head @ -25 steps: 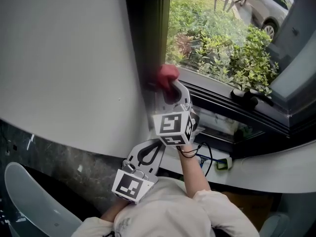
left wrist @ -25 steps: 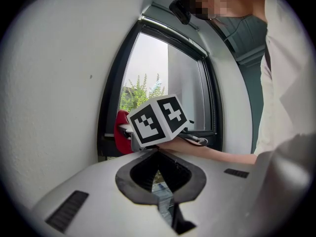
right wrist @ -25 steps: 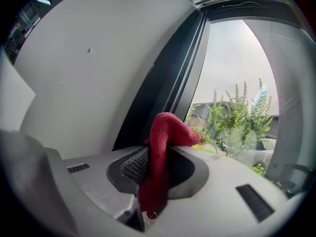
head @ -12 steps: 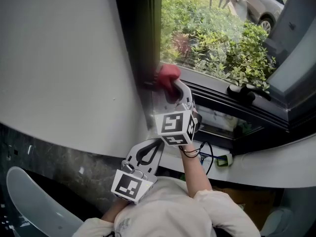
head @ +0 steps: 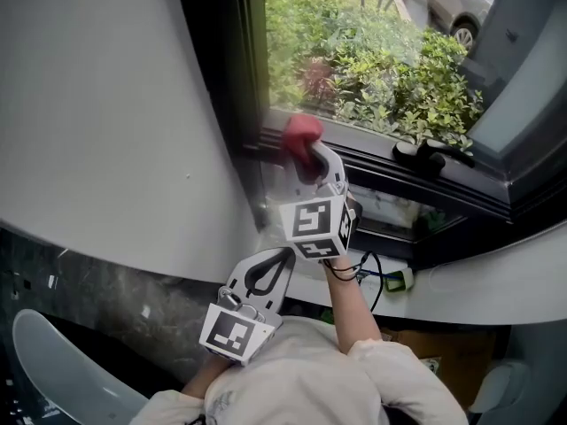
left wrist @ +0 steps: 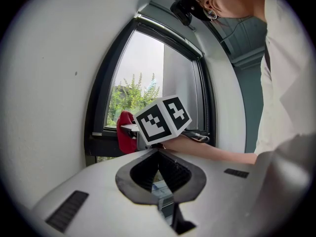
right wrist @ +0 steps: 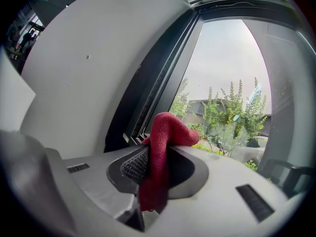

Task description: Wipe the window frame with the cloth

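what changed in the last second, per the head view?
The right tool, shut on the red cloth, slid rightward along the lower rail of the window frame, away from the left upright and toward the handle. Nothing was taken or let go. Unchanged: the cloth is still pinched against the frame; the left tool stays shut, empty and low by the body.

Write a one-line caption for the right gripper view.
Right gripper, jaws shut on a red cloth, facing the dark window frame.
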`<state>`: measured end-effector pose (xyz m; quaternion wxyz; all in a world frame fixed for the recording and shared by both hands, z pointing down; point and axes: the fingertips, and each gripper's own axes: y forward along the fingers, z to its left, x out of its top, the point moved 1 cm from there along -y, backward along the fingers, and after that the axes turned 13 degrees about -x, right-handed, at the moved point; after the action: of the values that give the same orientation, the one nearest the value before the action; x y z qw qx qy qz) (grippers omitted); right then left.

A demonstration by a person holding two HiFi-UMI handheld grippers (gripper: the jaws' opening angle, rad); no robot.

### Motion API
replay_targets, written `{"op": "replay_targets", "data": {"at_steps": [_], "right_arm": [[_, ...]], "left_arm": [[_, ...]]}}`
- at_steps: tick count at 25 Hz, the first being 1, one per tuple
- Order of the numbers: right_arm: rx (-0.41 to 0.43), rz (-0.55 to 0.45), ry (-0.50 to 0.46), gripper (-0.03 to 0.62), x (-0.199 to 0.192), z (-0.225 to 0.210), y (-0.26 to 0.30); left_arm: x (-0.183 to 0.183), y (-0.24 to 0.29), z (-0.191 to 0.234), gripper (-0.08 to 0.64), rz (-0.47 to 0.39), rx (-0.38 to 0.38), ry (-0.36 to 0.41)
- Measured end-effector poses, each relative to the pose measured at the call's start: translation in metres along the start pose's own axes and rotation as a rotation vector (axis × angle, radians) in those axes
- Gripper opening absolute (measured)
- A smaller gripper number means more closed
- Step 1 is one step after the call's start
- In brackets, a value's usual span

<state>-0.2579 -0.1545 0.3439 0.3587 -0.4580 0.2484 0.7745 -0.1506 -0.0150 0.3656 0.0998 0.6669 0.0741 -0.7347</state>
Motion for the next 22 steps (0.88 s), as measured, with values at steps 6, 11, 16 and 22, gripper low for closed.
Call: {"op": "replay_targets", "data": {"at_steps": [6, 11, 16, 22], "right_arm": [[-0.009, 0.006, 0.003, 0.089, -0.004, -0.008, -0.004], [-0.013, 0.005, 0.008, 0.089, -0.007, -0.014, -0.007], [-0.019, 0.005, 0.012, 0.089, -0.01, -0.02, -0.01], [-0.025, 0.006, 0.019, 0.089, -0.016, -0.029, -0.015]], "left_arm": [[0.001, 0.001, -0.004, 0.008, -0.001, 0.002, -0.002], [-0.002, 0.003, -0.008, 0.008, 0.001, 0.005, -0.002], [-0.001, 0.005, -0.013, 0.008, -0.004, 0.008, -0.006], [-0.004, 0.011, -0.02, 0.009, -0.002, 0.001, -0.004]]}}
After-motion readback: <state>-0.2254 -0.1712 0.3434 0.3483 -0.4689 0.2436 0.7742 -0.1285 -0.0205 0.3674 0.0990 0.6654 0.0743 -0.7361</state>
